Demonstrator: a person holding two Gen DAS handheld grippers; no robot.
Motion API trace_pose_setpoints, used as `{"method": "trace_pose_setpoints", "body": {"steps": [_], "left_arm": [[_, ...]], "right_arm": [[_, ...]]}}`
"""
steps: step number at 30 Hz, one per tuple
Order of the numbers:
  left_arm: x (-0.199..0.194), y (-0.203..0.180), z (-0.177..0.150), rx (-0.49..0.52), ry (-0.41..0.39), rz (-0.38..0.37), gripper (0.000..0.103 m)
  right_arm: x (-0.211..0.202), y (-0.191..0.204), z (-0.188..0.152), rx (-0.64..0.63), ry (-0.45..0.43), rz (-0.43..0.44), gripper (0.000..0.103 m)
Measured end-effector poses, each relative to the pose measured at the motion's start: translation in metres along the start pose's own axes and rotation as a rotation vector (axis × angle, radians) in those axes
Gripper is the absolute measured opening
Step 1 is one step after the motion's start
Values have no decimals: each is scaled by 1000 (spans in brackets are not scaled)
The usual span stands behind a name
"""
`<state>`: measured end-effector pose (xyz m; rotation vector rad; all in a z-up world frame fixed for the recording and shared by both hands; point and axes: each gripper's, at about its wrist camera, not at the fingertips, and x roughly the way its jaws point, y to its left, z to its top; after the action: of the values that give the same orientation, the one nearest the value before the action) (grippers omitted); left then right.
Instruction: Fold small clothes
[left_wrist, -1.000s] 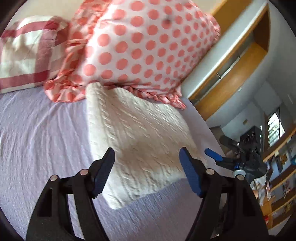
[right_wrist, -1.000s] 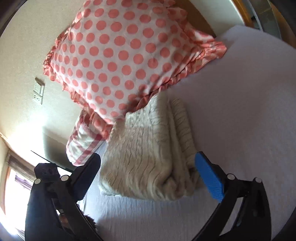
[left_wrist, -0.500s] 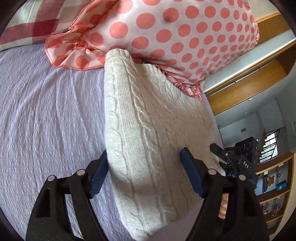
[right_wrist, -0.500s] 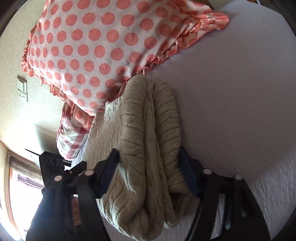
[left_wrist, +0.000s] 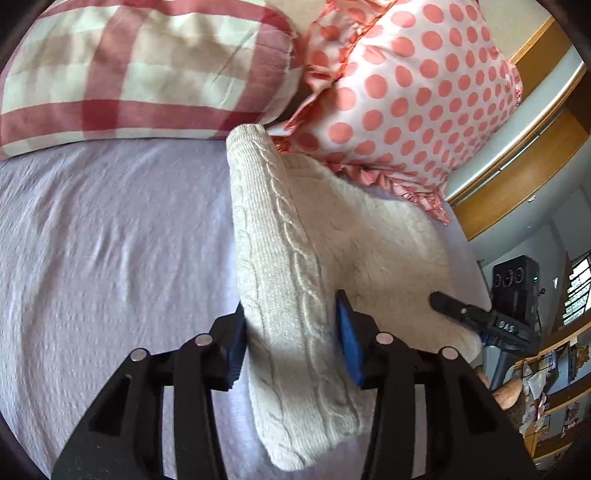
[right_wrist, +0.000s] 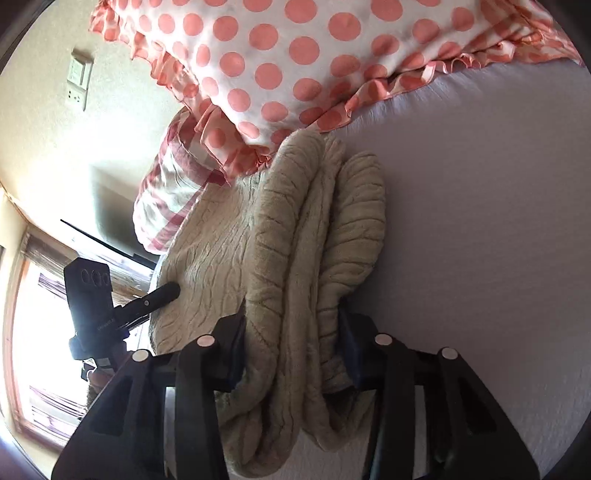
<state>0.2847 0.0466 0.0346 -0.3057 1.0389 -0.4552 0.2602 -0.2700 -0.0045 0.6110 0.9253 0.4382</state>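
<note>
A folded cream cable-knit sweater (left_wrist: 288, 266) lies on the lilac bedsheet (left_wrist: 110, 258), its far end against the pillows. My left gripper (left_wrist: 291, 343) is shut on the sweater's left folded edge. My right gripper (right_wrist: 291, 347) is shut on the stacked layers of the sweater (right_wrist: 295, 240) at its opposite side. Each gripper shows in the other's view: the right one at the right of the left wrist view (left_wrist: 480, 317), the left one at the left of the right wrist view (right_wrist: 122, 306).
A pink polka-dot ruffled pillow (left_wrist: 406, 92) and a red-checked pillow (left_wrist: 129, 74) rest at the head of the bed, touching the sweater's far end. A wooden bed frame (left_wrist: 517, 166) runs at the right. The wall with a switch plate (right_wrist: 79, 81) is behind.
Both grippers moved in over the sweater's two sides and closed from open onto its folded edges. The views swung toward the pillows.
</note>
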Motion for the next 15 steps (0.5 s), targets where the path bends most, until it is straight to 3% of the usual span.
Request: {"method": "trace_pose_setpoints", "body": {"steps": [2,4,7,10,13,15], "left_arm": [[-14,-6,-4,47,-44,42,47],[-41,-22,-7,119,-128,87,45],[-78,-44,-17,149,-212,-16,48],[-80,-69,-34,148,-190,-149,54],[-50,-91,-47,147,-108,-227,55],[-23,-96,-50,124,-59,-215,56]], "right_arm": [[-16,6,0,-12,-28,-33,49],[-45,17,-5,-48,-122,-64,49],[-72,36,-21,-85,-178,48,61],[-66,53,-37,-84,-118,195,63],[-40,60,-44,-43,-42,292,64],[-26,53,-44,-11,-24,216,66]]}}
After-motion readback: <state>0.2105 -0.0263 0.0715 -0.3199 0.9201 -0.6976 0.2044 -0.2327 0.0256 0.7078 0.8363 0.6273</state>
